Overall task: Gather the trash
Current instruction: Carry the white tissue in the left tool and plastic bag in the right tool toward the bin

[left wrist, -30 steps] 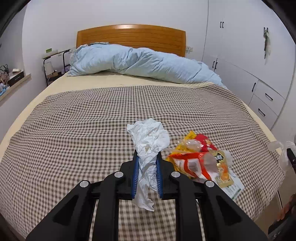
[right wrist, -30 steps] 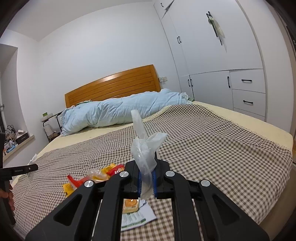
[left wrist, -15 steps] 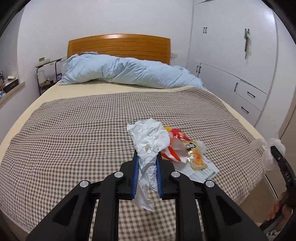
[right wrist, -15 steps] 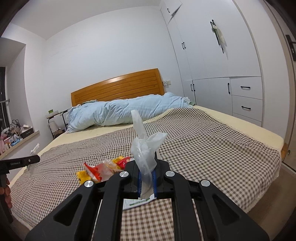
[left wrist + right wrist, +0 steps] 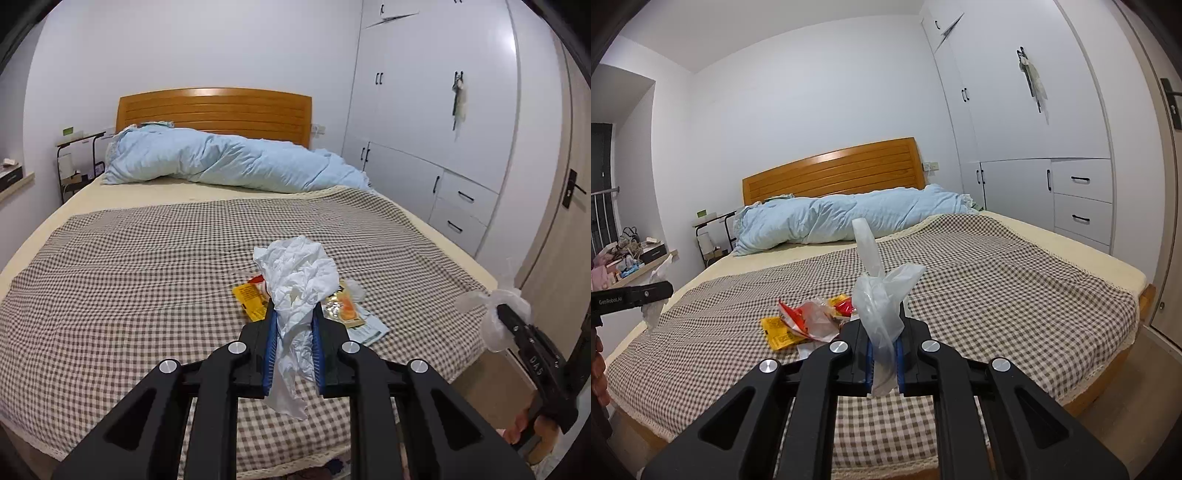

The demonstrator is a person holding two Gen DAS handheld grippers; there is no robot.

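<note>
While snack wrappers (image 5: 809, 321) lie on the checked bedspread (image 5: 147, 280), the left gripper (image 5: 294, 347) clamps crumpled tissue (image 5: 299, 280) and the right gripper (image 5: 884, 363) pinches a clear plastic bag (image 5: 882, 295).

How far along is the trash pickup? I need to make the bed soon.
Two pieces are in hand: the left gripper is shut on a crumpled tissue, and the right gripper on a clear plastic bag. No bin shows. Left on the bed: the wrappers and a leaflet.
</note>
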